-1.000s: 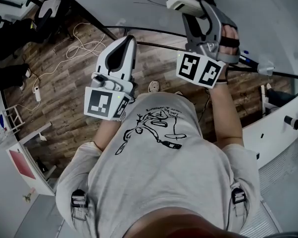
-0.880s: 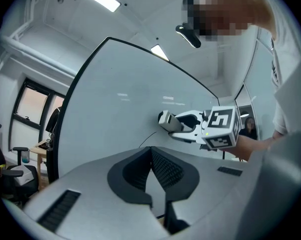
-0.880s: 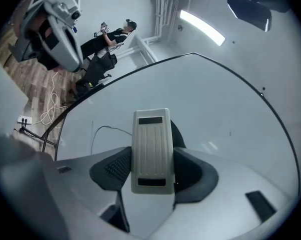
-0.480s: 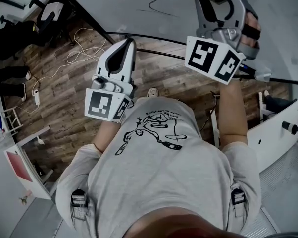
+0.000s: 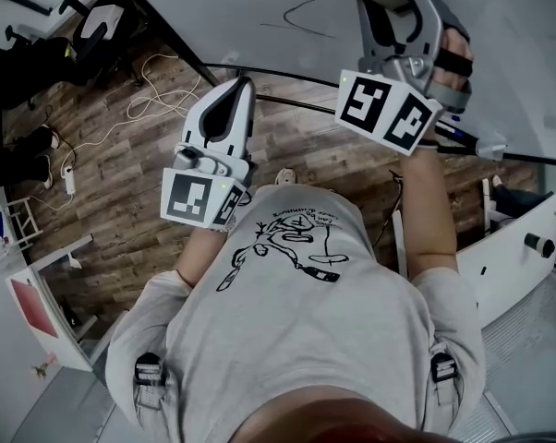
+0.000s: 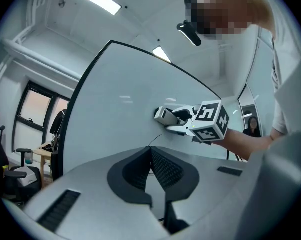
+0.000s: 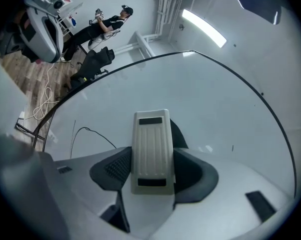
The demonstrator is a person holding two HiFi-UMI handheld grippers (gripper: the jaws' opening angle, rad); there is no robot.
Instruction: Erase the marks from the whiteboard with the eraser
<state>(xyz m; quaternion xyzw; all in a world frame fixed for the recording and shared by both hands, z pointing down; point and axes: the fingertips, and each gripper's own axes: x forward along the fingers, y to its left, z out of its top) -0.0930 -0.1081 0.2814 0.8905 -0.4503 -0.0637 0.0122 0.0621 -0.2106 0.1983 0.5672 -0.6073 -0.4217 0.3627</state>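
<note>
White plastic, ribbed along its back: that is the eraser (image 7: 151, 144), and the right gripper (image 7: 153, 168) is clamped on it, one dark jaw pressed to each long side. The right gripper view looks along it at the whiteboard (image 7: 200, 89), which fills most of that view inside a thin dark frame.

Findings on the board:
- A thin black curved mark (image 7: 93, 132) lies toward the board's left edge, left of the eraser and apart from it.
- A short straight stroke (image 7: 74, 134) stands just left of that curve, nearer the frame.
- A small tick (image 7: 233, 147) sits to the eraser's right, well apart from it.
- In the head view a looping line (image 5: 306, 7) shows on the board just left of the raised right gripper.

From the left gripper view, the eraser's far end is up at the board face above the tail of a mark (image 6: 154, 140). I cannot confirm contact from any view.

The left gripper (image 6: 151, 166) has its jaws together with nothing between them. In the head view I see it held lower than the right one, close in front of the person's grey T-shirt (image 5: 306, 321) and over the wooden floor (image 5: 121, 173). It points toward the board's lower edge and is clear of it. A white cable (image 5: 149, 86) lies loose on that floor near the board's foot.
</note>
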